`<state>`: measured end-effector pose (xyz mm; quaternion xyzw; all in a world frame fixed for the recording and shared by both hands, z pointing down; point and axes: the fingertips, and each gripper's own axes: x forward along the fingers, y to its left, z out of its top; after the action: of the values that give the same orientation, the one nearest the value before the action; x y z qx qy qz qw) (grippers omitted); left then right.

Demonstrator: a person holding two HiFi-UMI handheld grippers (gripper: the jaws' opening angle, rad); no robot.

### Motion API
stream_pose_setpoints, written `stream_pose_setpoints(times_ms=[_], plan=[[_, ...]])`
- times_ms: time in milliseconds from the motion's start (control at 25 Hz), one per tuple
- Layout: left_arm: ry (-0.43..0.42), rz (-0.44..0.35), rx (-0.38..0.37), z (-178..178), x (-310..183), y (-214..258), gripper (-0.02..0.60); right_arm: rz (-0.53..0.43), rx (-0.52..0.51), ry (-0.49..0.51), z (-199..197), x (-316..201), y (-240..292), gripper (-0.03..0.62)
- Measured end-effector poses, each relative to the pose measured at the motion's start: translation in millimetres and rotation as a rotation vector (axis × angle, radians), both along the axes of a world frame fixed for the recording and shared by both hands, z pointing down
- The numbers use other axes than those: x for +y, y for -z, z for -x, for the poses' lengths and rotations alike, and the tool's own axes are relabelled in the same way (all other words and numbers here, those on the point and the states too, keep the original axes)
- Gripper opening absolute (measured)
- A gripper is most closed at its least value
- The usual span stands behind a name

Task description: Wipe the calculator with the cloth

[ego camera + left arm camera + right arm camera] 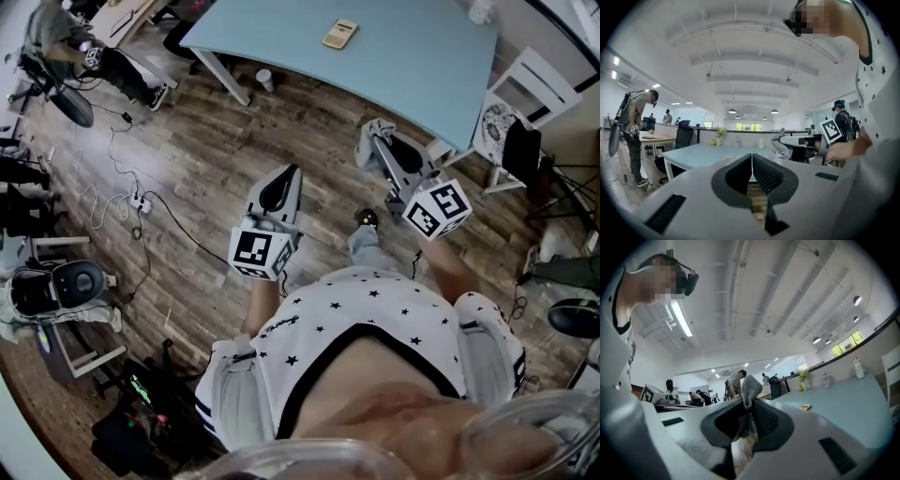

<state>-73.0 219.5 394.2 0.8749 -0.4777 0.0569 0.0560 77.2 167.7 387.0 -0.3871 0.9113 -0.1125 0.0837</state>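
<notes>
In the right gripper view, the right gripper (749, 405) had its jaws clamped on the cloth (751, 387), with only a narrow grey tuft standing up past the pads. So thin a hold looked likely to pull free once the cloth was dragged hard. The calculator (805, 407) lay flat on the pale blue surface (848, 401), well apart from the jaws.

In the left gripper view, the left gripper (751, 163) had its jaws pressed together with nothing between them. The calculator showed as a small tan shape far off on the surface. It lay loose and looked light – if nothing steadied it, a wiping stroke could have skidded it across the smooth top rather than cleaning it.

In the head view, both grippers hung over the wooden floor (206, 159), short of the surface, and the calculator sat toward its far side, so a long reach was called for. A paper cup (265, 80) stood by a leg of the surface, where a foot might catch it. Cables (117, 192) trailed across the floor at left, a white chair (530, 84) stood at right, and another person (66, 37) worked at a further desk in the open office.
</notes>
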Motion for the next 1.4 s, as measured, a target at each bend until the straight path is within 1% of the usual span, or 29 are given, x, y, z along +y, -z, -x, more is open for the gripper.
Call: stream_pose_setpoints(times_ms=[160,440,640,760,880,1160,1400], plan=[[-0.019,-0.001,-0.008,-4.3,-3.3,-2.7,0.031,0.023,-0.012,-0.046,-9.7,-2.5,-7.2,0.042],[-0.037,0.039,-0.008,-8.4,-8.0,-16.4,0.031,0.035,-0.031,-0.099,-28.8,-13.2,-8.7,0.042],[-0.041,0.030,-0.014,-13.2,-23.7,-11.0,0.031,0.023,-0.041,-0.097,-32.6,-26.5,-1.7,0.042],[-0.031,0.024,-0.015,-17.2,-41.2,-5.0,0.031,0.021,-0.051,-0.096,-39.5,-42.5,2.2,0.042],[-0.029,0.025,-0.019,-27.5,-60.9,-1.6,0.031,0.022,-0.051,-0.090,-49.3,-61.6,4.5,0.043],[-0.036,0.009,-0.029,-47.5,-82.2,5.7,0.031,0.015,-0.087,-0.076,-60.3,-79.2,9.9,0.041],[-0.033,-0.008,-0.050,-63.0,-97.9,16.3,0.031,0.029,-0.117,-0.060,-69.9,-95.8,11.1,0.041]])
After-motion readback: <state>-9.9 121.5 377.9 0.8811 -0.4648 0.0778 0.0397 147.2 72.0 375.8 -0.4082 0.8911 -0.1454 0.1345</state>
